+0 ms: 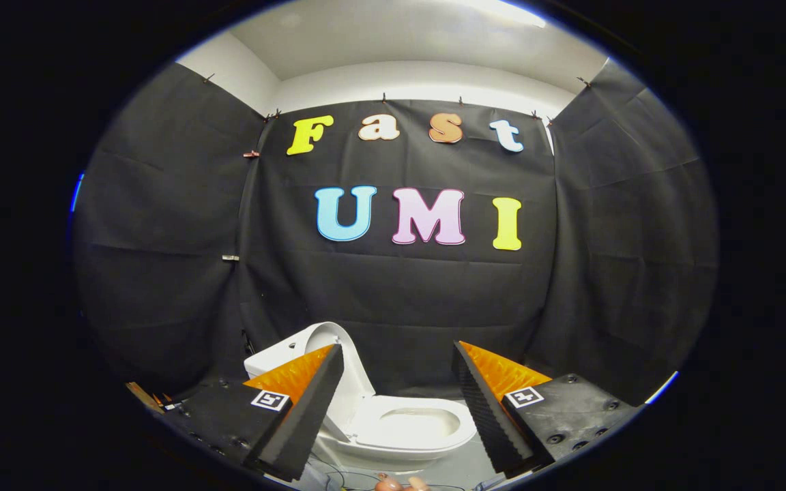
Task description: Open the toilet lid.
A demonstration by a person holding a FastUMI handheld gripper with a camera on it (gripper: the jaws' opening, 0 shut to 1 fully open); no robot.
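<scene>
Spread wide and empty, the gripper (398,402), its two black ribbed fingers (308,416) with orange backs angled inward at about 7 and 5 o'clock, nothing pressed between them. Glimpsed at 6 o'clock, just under the gap, fingertips of a hand (400,484) and a few thin cables (338,474) on the floor. Seen between the fingers and just beyond them, the white toilet (366,416), bowl open to the camera, seat ring (415,428) down and level. Raised already, by the look of it, the toilet lid (325,341), standing near upright at 11 o'clock from the bowl, partly hidden behind the left finger, leaning back toward the tank side. Likely rigid, smooth moulded plastic, light for its span, slippery on its glossy face and free to swing on its hinge; best taken at the free rim opposite the hinge, hooked or nudged rather than pinched hard. Held high and back from the fixture, pointing forward and slightly down, touching nothing. Farthest off, the black cloth wall (400,293) of the booth and a strip of pale ceiling (400,41) at 12 o'clock.
</scene>
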